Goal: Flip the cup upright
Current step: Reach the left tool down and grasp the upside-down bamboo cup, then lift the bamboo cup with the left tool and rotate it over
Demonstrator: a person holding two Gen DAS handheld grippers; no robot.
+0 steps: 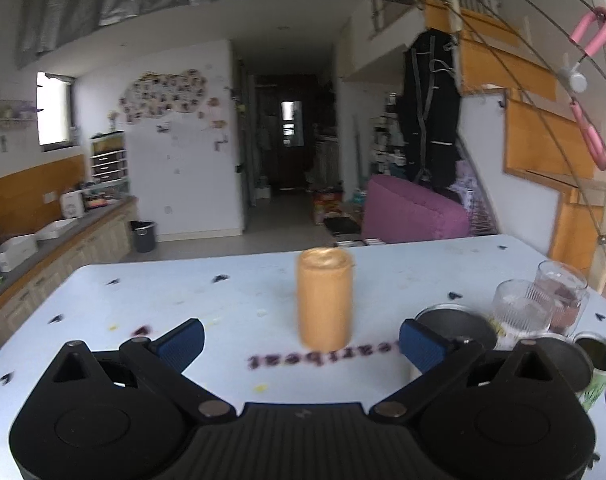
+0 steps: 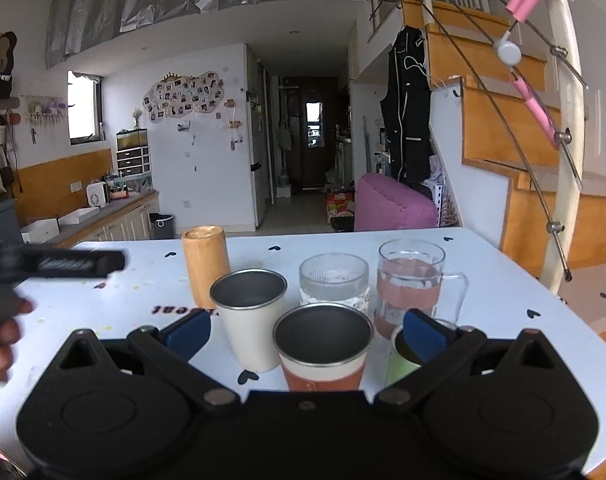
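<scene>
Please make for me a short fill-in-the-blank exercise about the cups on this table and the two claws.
1. The wooden cup stands in front of the ____ claw.
2. Both claws, also the right claw, are ____ and hold nothing.
3. The glass mug with a handle wears a ____ band.
4. The table carries small dark ____ shapes.

Missing words: left; open; pink; heart

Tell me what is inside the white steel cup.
The white steel cup stands upright; its grey inner wall shows and no contents are visible. Its bottom is hidden by the rim, so I cannot confirm it is empty.
</scene>
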